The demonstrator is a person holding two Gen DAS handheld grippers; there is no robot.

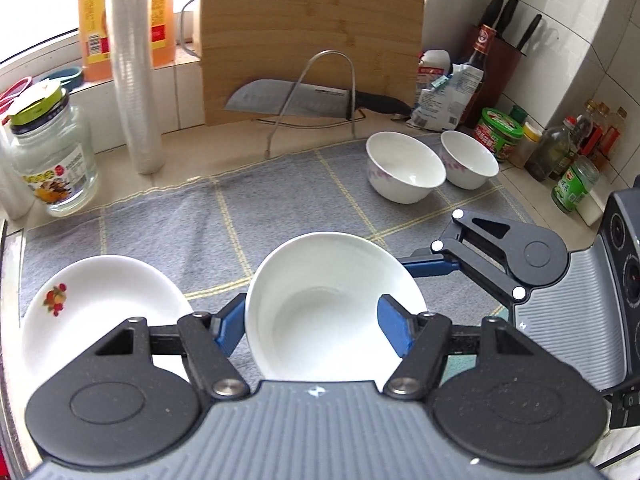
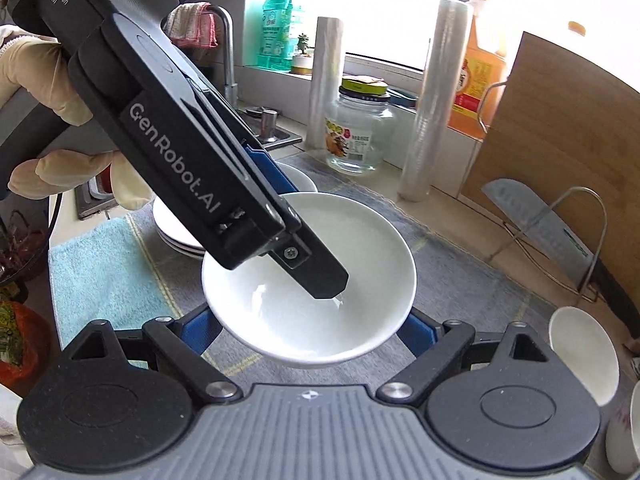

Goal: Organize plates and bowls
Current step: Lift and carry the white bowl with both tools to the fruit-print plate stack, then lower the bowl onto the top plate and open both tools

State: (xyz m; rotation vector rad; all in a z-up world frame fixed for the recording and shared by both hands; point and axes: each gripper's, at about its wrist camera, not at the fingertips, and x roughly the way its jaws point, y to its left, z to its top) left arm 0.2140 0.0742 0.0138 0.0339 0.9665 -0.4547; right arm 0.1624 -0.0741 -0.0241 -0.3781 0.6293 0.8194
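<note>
A kitchen desk covered by a grey checked cloth (image 1: 224,216), seen from two hand-held claws. The left claw (image 1: 316,328) grips a white bowl (image 1: 328,300) by its wall — one blue finger (image 1: 394,330) inside the bowl, the other finger outside its left side, the jaws clamped across the wall. Just left of this claw lies a white plate (image 1: 100,300) printed with a small fruit motif. Ahead and to the right of it stand two white bowls with purple flower prints (image 1: 406,168), touching or nearly so. Beyond them are sauce bottles and jars whose labels are too small to read.

In the right wrist view, the right claw (image 2: 308,332) has its blue fingers either side of the same bowl, underneath it; whether they press on it cannot be told. The left claw's black body crosses the view from upper left, held by a gloved hand (image 2: 44,80), and reads "GenRobot.AI" and "Data Acquisition System". Ahead of the right claw stand a glass jar (image 2: 360,128) with a yellow-green lid, rolls of cling film (image 2: 436,100), an orange oil jug (image 2: 478,60), and a cleaver (image 2: 536,220) leaning on a bamboo cutting board (image 2: 560,128).
</note>
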